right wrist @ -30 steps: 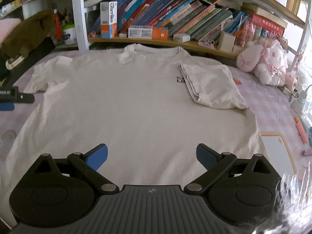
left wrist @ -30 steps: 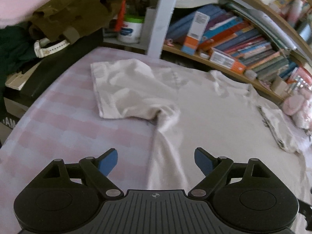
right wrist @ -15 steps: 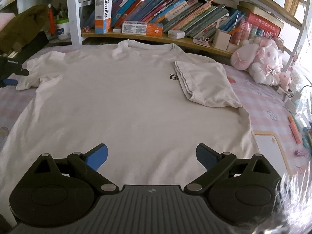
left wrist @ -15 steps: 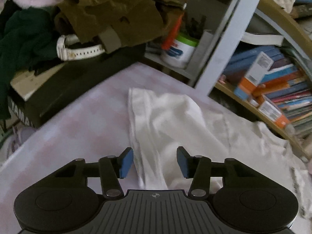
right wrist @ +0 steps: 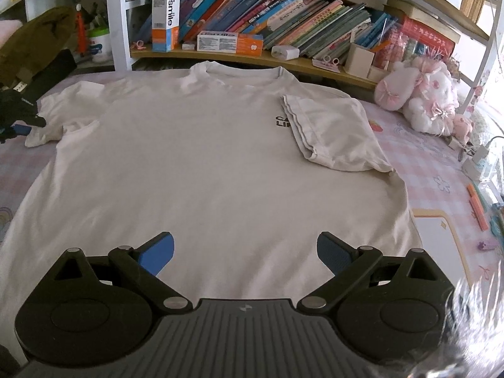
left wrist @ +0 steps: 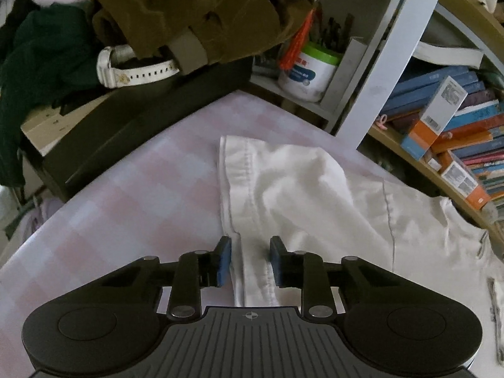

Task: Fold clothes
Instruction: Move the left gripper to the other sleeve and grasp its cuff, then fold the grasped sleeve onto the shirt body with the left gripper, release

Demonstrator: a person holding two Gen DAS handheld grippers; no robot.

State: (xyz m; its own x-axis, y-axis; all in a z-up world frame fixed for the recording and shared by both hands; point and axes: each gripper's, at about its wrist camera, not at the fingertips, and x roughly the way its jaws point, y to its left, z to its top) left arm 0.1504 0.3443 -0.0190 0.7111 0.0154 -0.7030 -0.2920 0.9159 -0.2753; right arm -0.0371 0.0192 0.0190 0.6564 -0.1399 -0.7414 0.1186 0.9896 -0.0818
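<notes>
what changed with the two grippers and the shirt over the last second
The left gripper moved up to the left sleeve of the white t-shirt, and its jaws have just been closing around the sleeve's hem; the pads do not visibly press it yet. The right gripper stayed open above the shirt's lower part. The right sleeve stayed folded in, and the shirt lies flat as before.

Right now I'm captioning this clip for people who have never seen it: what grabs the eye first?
A white T-shirt lies flat across the pink checked bedspread, one sleeve already folded in over its chest. The left gripper, jaws just closing, straddles the other sleeve's hem; the right gripper hangs open above the shirt's lower part. Behind runs a packed bookshelf.
</notes>
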